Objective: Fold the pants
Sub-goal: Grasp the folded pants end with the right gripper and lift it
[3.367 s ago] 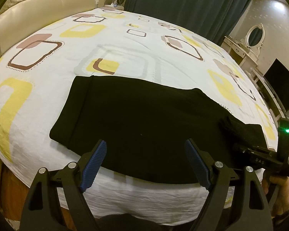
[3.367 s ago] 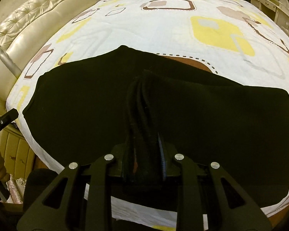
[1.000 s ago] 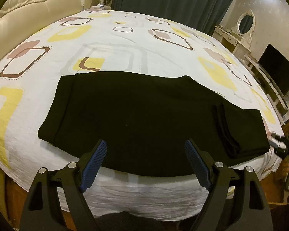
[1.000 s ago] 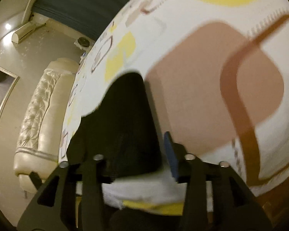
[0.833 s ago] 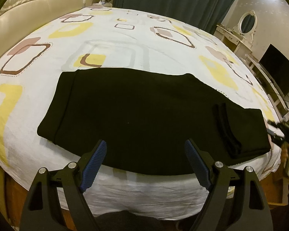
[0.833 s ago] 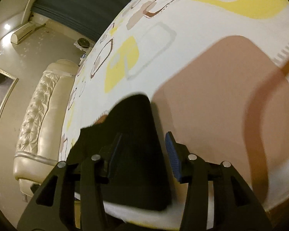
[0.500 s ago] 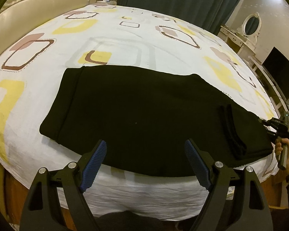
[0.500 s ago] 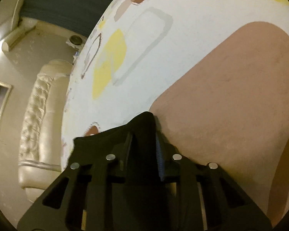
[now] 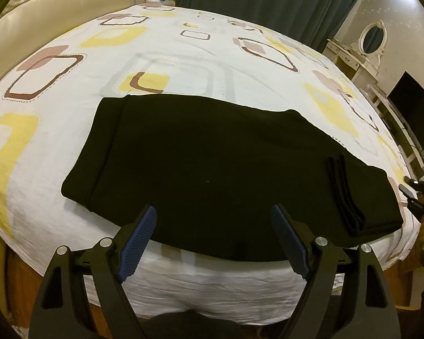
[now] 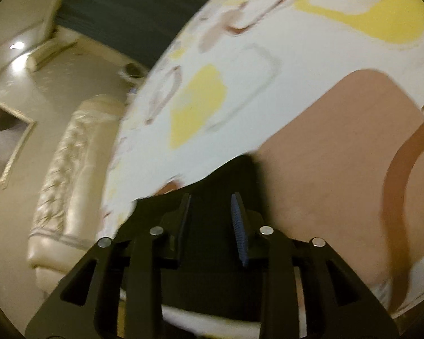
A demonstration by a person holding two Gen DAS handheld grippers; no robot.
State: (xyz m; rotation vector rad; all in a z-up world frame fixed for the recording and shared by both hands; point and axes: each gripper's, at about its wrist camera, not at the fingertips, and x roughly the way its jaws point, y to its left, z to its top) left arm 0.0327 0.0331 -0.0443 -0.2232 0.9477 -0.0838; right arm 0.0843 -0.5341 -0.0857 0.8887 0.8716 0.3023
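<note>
Seen from left wrist: black pants spread flat across patterned bedsheet, cuffs folded over at right end. Left gripper gaping wide above near edge, holding nothing. Seen from right wrist, blurred: right gripper jaws just reopened partway, pants corner between them, not pinched.

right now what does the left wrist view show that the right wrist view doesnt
Only the left wrist view shows the whole black folded pants, the open left gripper, the oval white-framed mirror and the dark flat screen.

Only the right wrist view shows the framed wall picture.

Both share the white patterned bedsheet, the pants and the right gripper, whose jaws have just been opening.
</note>
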